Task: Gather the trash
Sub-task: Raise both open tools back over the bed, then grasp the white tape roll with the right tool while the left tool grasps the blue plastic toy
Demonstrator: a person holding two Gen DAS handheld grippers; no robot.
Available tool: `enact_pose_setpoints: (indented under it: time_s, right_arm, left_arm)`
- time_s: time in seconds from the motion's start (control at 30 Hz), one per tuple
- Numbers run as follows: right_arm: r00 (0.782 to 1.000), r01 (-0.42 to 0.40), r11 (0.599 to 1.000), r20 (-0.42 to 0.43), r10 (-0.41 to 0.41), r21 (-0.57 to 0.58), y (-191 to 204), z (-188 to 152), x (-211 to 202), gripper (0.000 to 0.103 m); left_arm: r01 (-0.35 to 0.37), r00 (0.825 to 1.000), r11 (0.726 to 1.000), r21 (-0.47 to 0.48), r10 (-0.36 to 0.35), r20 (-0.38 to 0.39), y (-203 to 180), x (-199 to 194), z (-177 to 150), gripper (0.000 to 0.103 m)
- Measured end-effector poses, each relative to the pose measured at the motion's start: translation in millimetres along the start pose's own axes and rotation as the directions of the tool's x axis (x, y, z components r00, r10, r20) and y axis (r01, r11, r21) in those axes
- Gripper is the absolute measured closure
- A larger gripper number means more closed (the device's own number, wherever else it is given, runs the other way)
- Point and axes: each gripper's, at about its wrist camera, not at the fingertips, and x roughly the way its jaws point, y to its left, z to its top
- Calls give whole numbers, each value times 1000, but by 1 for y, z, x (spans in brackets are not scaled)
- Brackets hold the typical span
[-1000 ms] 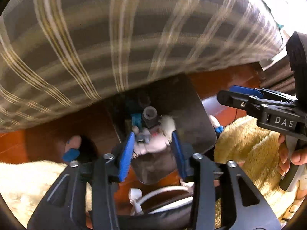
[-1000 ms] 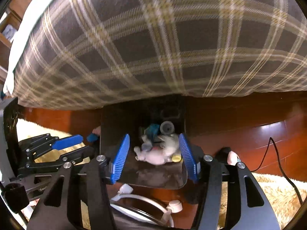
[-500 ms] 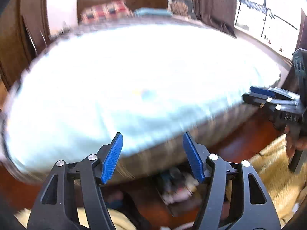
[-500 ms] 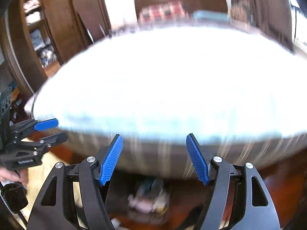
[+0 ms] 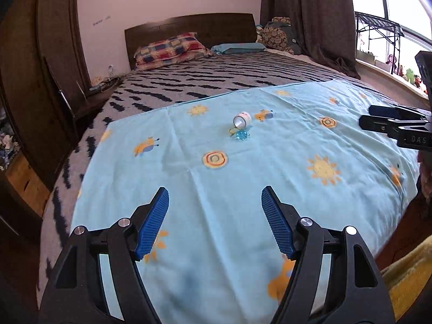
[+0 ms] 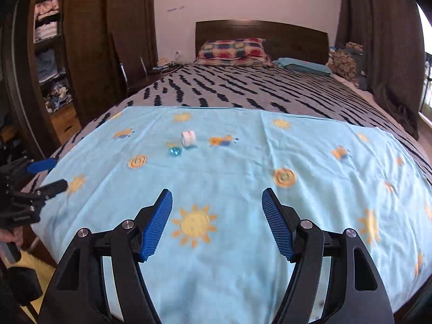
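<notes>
1. Both tools hang over the near end of the bed and carry nothing. The left tool (image 5: 215, 221) is spreading wider with only sheet showing between its blue pads. The right tool (image 6: 216, 222) is spread too, also bare. My guess is they're held apart like this so either one is ready for the next pickup.

2. What's left of the trash sits out in the middle of the light blue sheet (image 5: 270, 189): a small white cup-like thing (image 5: 242, 120) tipped on its side, and a crinkly blue wrapper (image 5: 241, 135) just beside it on the near side. Well apart from both tools, so there's a reach ahead.

3. The sheet looks laid over the striped bedspread (image 6: 256, 86) on purpose, as a flat patch that keeps small bits easy to spot.

4. Nothing stands between the tools and the trash, just printed suns and bugs. The checkered pillow (image 5: 170, 50) and the headboard (image 6: 262, 37) are way up the far end.

5. The other tool pokes into each view from the side, so the two could crowd each other if both go for the same spot. The wrapper being so close to the cup might get nudged too.
</notes>
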Motion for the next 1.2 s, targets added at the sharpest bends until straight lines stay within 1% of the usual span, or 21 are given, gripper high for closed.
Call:
enact_pose_setpoints:
  time_s: [0.1, 0.3, 0.4, 0.47, 0.53, 0.63, 0.7, 0.87, 0.9, 0.93, 0.97, 1.0, 1.07, 1.2]
  right_arm:
    - [1000, -15, 1000, -22, 15, -1, 6, 18, 31, 33]
    - [995, -74, 996, -63, 78, 57, 8, 47, 93, 33]
    - [988, -119, 989, -89, 127, 92, 10, 56, 125, 34]
    - [984, -136, 986, -106, 146, 95, 15, 60, 143, 37]
    - [979, -153, 984, -125, 164, 92, 20, 63, 161, 40]
    - [976, -149, 985, -148, 160, 83, 25, 64, 181, 45]
    - [974, -150, 985, -159, 161, 81, 27, 64, 190, 45]
    - [967, -166, 984, -186, 175, 63, 32, 63, 211, 46]
    - [965, -170, 984, -193, 179, 62, 32, 64, 215, 48]
    - [962, -175, 983, -202, 184, 61, 32, 63, 220, 57]
    - [959, -179, 982, -210, 188, 60, 32, 63, 223, 71]
    - [959, -177, 982, -215, 186, 60, 31, 62, 225, 75]
    - [960, -181, 982, -209, 189, 57, 27, 61, 224, 77]
    - [972, -151, 987, -174, 157, 45, 6, 62, 206, 77]
  left_arm:
    - [28, 999, 1000, -12, -29, -34, -3, 29, 12, 36]
    - [42, 994, 999, -22, -44, -98, -3, 76, 24, 36]
    - [45, 991, 998, -33, -49, -128, -1, 94, 27, 36]
    - [47, 988, 998, -36, -52, -144, 1, 105, 29, 36]
    - [54, 987, 998, -37, -59, -151, 2, 111, 30, 36]
    - [62, 985, 997, -45, -69, -157, 4, 119, 33, 36]
    - [73, 984, 996, -49, -80, -161, 4, 125, 36, 36]
    - [78, 983, 996, -36, -83, -166, 1, 135, 41, 36]
    - [80, 982, 996, -35, -85, -169, 0, 137, 42, 36]
    - [81, 981, 996, -35, -86, -172, 0, 140, 42, 36]
    - [83, 981, 996, -34, -87, -175, -2, 143, 43, 36]
    - [84, 980, 996, -34, -88, -179, -3, 145, 43, 36]
    - [90, 978, 995, -33, -95, -187, -7, 151, 43, 36]
    - [97, 977, 995, -22, -100, -189, -15, 164, 46, 36]
